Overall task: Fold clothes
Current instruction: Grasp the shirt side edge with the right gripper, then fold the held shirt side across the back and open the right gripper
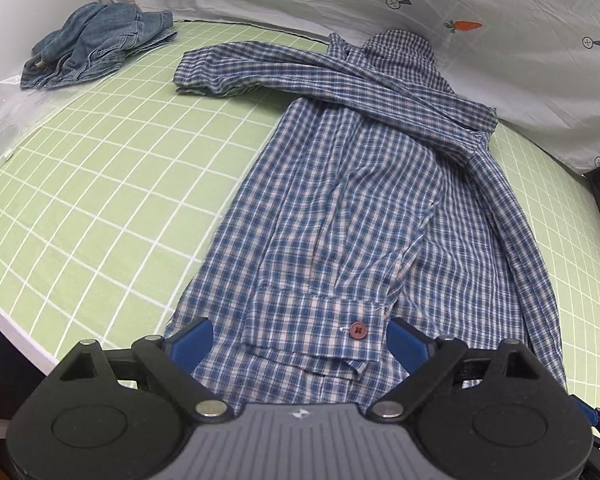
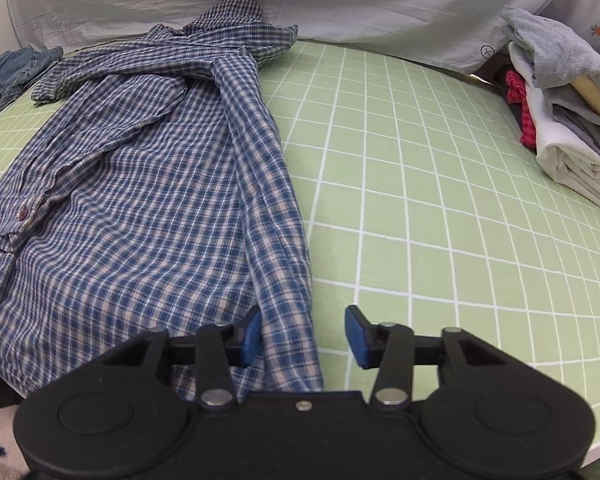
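Left wrist view: left tool (image 1: 300,344) spread wide over cuff (image 1: 312,326) of blue plaid shirt (image 1: 340,184), spread flat on green grid sheet (image 1: 100,168); pads clear of cloth. Crumpled denim garment (image 1: 100,48) at 11 o'clock.

Right wrist view: right tool (image 2: 302,336) apart, straddling shirt's folded edge (image 2: 288,320), left pad perhaps brushing fabric. Stack of folded clothes (image 2: 564,112) at 2 o'clock.
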Demonstrator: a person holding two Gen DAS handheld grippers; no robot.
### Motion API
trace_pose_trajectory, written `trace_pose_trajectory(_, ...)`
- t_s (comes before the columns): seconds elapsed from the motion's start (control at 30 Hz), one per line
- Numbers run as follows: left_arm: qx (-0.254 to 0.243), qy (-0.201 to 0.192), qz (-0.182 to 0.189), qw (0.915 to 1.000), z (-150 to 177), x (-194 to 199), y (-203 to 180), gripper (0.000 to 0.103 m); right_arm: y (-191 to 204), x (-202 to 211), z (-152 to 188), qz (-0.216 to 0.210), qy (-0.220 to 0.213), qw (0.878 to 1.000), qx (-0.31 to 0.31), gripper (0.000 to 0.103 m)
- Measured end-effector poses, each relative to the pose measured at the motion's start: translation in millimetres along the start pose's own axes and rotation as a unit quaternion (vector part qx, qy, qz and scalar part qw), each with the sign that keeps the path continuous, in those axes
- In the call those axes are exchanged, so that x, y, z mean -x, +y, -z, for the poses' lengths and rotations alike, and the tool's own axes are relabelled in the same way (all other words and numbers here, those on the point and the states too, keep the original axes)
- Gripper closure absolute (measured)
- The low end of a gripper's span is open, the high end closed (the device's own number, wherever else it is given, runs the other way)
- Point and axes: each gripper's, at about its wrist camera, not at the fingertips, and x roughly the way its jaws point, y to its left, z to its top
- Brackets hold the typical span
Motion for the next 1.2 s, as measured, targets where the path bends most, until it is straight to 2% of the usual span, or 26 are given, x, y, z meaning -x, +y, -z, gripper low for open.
trace_pose_trajectory(0.07,-0.003,-0.001,0.005,1.0,-2,2,10,0.01,4,5,-2,-0.002,-0.008,1.0,-0.016,0.098)
trace_pose_trajectory(0.1,-0.007,-0.001,0.006,1.0,-5,2,15,0.01,8,8,-4,0.003,-0.014,1.0,-0.021,0.099)
trace_pose_trajectory(0.33,-0.034,-0.004,0.023,0.9992,-36,7,58,0.01,47,39,-18,0.018,-0.053,0.995,-0.082,0.1)
trace_pose_trajectory(0.5,-0.038,0.001,0.042,0.9984,-59,4,93,0.01,96,51,-31,0.013,-0.065,0.994,-0.085,0.1)
trace_pose_trajectory(0.67,-0.065,-0.009,0.047,0.9967,-74,8,123,0.01,142,43,-37,-0.014,-0.062,0.992,-0.105,0.1)
trace_pose_trajectory(0.83,-0.092,-0.002,0.034,0.9952,-74,5,158,0.01,187,14,-32,-0.041,-0.04,0.988,-0.141,0.1)
trace_pose_trajectory(0.93,-0.098,0.012,0.017,0.995,-69,1,177,0.01,203,-3,-24,-0.049,-0.017,0.985,-0.162,0.099)
trace_pose_trajectory(1.07,-0.096,0.03,0.005,0.9949,-65,-1,198,0.01,207,-13,-19,-0.047,0.0,0.981,-0.189,0.091)
trace_pose_trajectory(1.2,-0.094,0.034,0.01,0.9949,-69,-3,201,0.01,199,1,-21,-0.051,-0.016,0.977,-0.208,0.076)
